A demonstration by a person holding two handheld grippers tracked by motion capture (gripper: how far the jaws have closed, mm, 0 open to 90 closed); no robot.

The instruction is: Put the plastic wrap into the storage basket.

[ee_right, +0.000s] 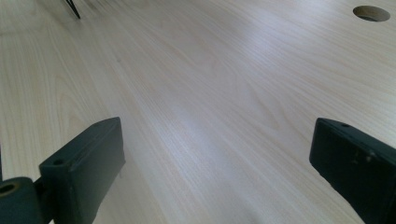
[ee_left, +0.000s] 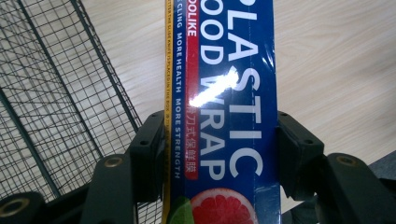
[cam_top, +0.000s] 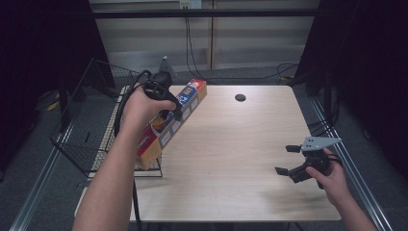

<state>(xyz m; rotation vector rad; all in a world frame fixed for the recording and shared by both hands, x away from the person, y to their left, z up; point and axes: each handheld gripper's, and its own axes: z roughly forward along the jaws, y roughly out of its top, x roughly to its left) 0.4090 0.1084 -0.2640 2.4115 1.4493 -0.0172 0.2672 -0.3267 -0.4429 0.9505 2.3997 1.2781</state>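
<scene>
A long blue, yellow and red box of plastic food wrap [cam_top: 168, 122] is held tilted over the table's left edge, its near end low by the wire basket [cam_top: 91, 120]. My left gripper [cam_top: 168, 103] is shut on the box's middle. In the left gripper view the box [ee_left: 224, 107] runs up between the two black jaws, which press on its sides. My right gripper [cam_top: 287, 160] rests open low over the table's right front part. The right gripper view shows its jaws wide apart over bare wood [ee_right: 210, 93], with nothing between them.
The wire basket hangs off the table's left side, and its mesh [ee_left: 51, 102] lies just left of the box. A round cable hole [cam_top: 240, 97] [ee_right: 371, 13] sits at the table's far middle. Dark curtains and cables stand behind the table.
</scene>
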